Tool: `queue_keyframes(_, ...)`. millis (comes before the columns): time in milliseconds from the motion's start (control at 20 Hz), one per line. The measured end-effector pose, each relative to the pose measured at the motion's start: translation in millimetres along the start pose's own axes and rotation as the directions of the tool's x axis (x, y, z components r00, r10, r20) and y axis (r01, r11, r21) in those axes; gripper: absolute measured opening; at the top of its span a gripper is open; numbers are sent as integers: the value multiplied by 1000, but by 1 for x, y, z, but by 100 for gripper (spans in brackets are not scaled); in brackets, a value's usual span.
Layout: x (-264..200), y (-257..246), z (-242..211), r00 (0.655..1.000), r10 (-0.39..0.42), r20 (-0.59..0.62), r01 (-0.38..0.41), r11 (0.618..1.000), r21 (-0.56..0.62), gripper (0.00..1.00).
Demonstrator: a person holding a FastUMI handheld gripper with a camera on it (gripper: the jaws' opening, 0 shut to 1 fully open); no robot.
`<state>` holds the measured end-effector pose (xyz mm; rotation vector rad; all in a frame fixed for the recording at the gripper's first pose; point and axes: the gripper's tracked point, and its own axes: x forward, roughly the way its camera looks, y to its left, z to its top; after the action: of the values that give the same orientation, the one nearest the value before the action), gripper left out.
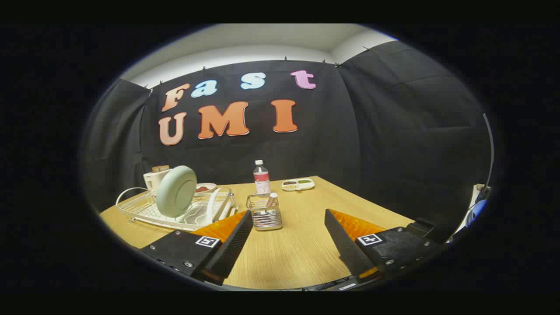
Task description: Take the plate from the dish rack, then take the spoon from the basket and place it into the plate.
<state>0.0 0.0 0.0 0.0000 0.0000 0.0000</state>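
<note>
Wooden table [302, 245] — bottle [261, 177] behind basket [264, 213]; gripper [288, 218] wide open, empty.

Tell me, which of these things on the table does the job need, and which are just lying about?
For the job:
- plate, upright in the dish rack
- spoon, standing in the basket
- tool, fingers open, holding nothing

Lying about:
- bottle
- divided snack tray
- toaster
</note>
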Motion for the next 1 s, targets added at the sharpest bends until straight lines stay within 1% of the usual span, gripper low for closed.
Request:
queue_keyframes(250,-24,-5,12,1000,-2,15,2,1000,-24,98)
queue_keyframes(500,-38,-12,18,999,4,41,-5,1000,7,98)
queue_keyframes(700,-23,-12,1,1000,-3,-30,5,999,40,98)
queue_keyframes(1000,17,11,-4,999,5,-54,-7,999,-32,98)
